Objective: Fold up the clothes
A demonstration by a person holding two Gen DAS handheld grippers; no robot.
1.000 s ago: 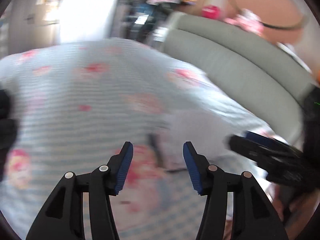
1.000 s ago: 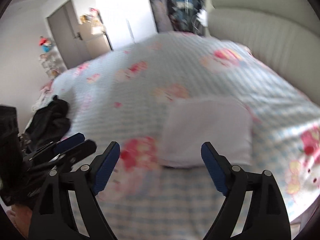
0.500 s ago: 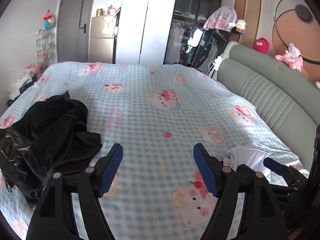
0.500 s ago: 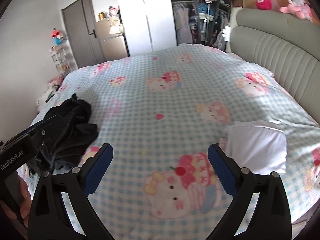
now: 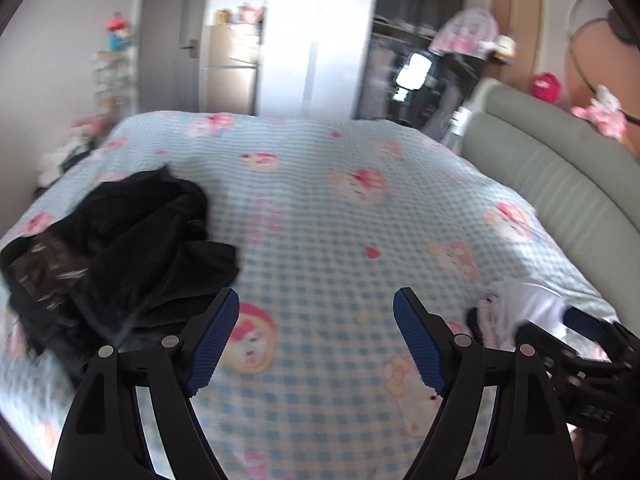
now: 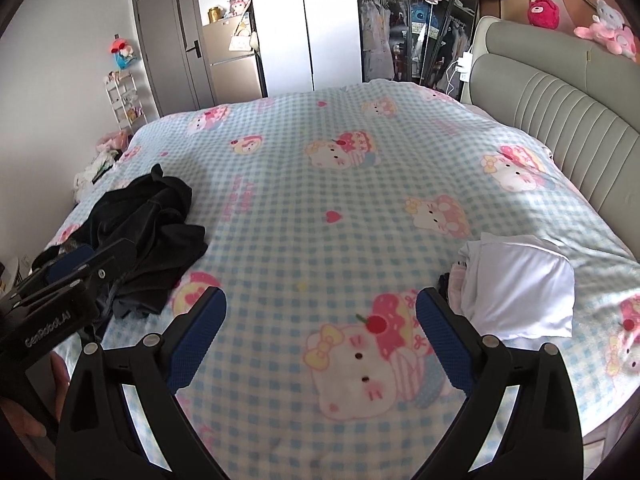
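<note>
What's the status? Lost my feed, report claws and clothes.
Left claw and right claw open, empty. Folded white garment lies right, crumpled black garment left. Checked blue blanket bare between.

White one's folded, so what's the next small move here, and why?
Probably swing the left gripper toward the crumpled black garment: it lies unfolded at the left, the folded white garment sits right, and both grippers, right gripper included, are open and empty.

I'm seeing a pale blue-and-white checked bedspread [image 6: 320, 208] printed with pink-and-white cartoon cats and small red hearts. A crumpled black garment [image 6: 148, 232] is lying on it, and a folded plain white garment [image 6: 524, 292]. I'm looking past ribbed blue pads [image 6: 196, 340] on black plastic fingers, towards a grey-green ribbed headboard [image 6: 560, 112].
</note>
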